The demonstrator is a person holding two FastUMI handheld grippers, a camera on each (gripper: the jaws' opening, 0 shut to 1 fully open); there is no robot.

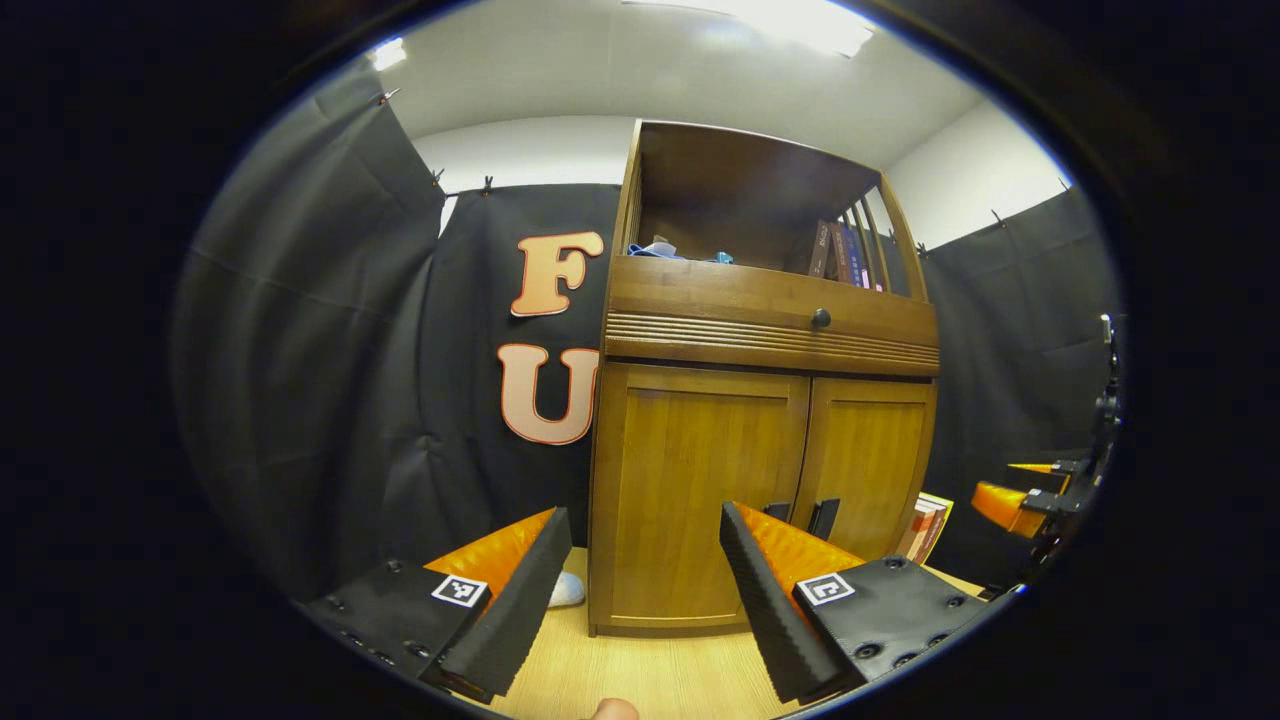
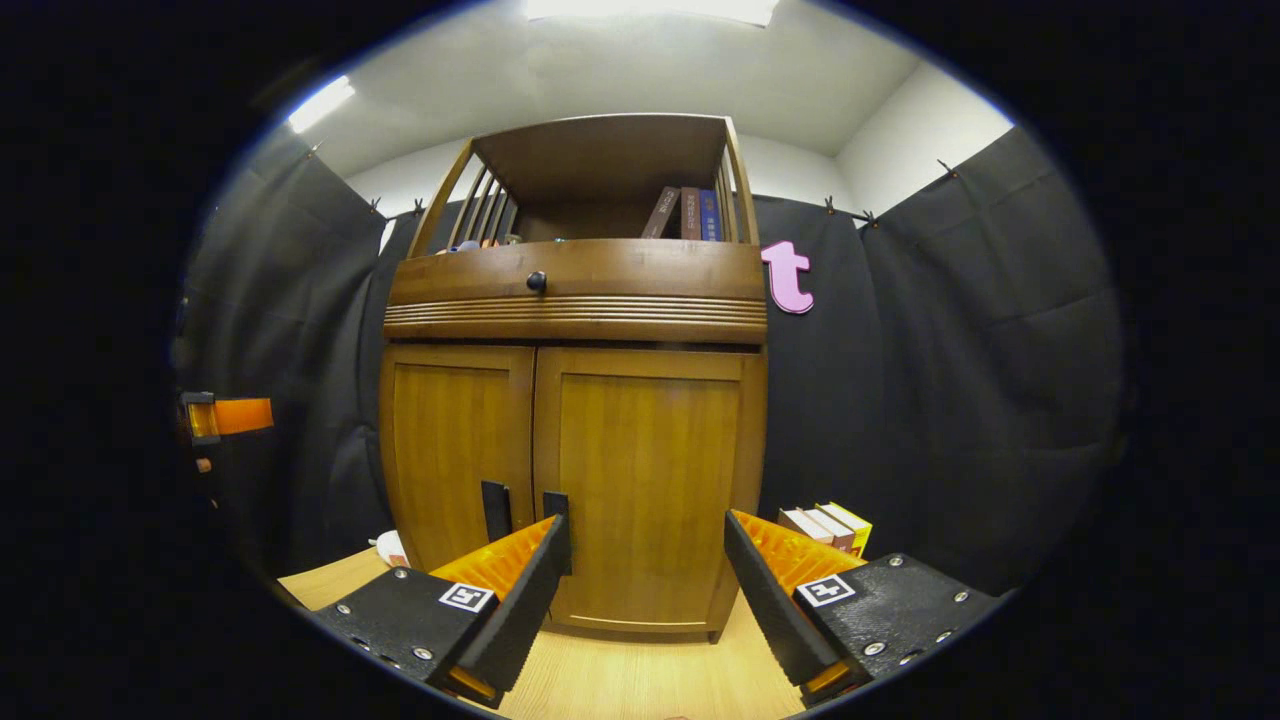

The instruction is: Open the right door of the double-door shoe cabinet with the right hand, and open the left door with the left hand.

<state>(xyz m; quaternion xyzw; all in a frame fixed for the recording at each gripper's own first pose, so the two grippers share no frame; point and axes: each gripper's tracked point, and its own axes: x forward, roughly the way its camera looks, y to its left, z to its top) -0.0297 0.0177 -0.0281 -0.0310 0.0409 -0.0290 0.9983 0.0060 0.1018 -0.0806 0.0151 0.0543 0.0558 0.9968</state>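
Observation:
A wooden shoe cabinet [image 1: 765, 340] [image 2: 575, 300] stands against the black cloth wall with both lower doors closed. Its left door [image 1: 695, 490] [image 2: 460, 450] and right door [image 1: 870, 465] [image 2: 645, 480] each carry a dark vertical handle near the centre seam, the left handle [image 2: 495, 510] and the right handle [image 1: 823, 518] [image 2: 556, 505]. My left gripper [image 1: 645, 590] is open, short of the left door, with nothing between its fingers. My right gripper [image 2: 645, 585] is open in front of the right door, holding nothing. The right gripper [image 1: 1030, 500] also appears at the far right of the left gripper view.
A drawer with a round knob [image 1: 820, 318] [image 2: 536, 281] sits above the doors, under an open shelf with books [image 2: 690, 213]. More books [image 2: 830, 525] lean on the floor right of the cabinet. A white object [image 1: 568, 590] lies left of it on the light wood floor [image 1: 650, 675].

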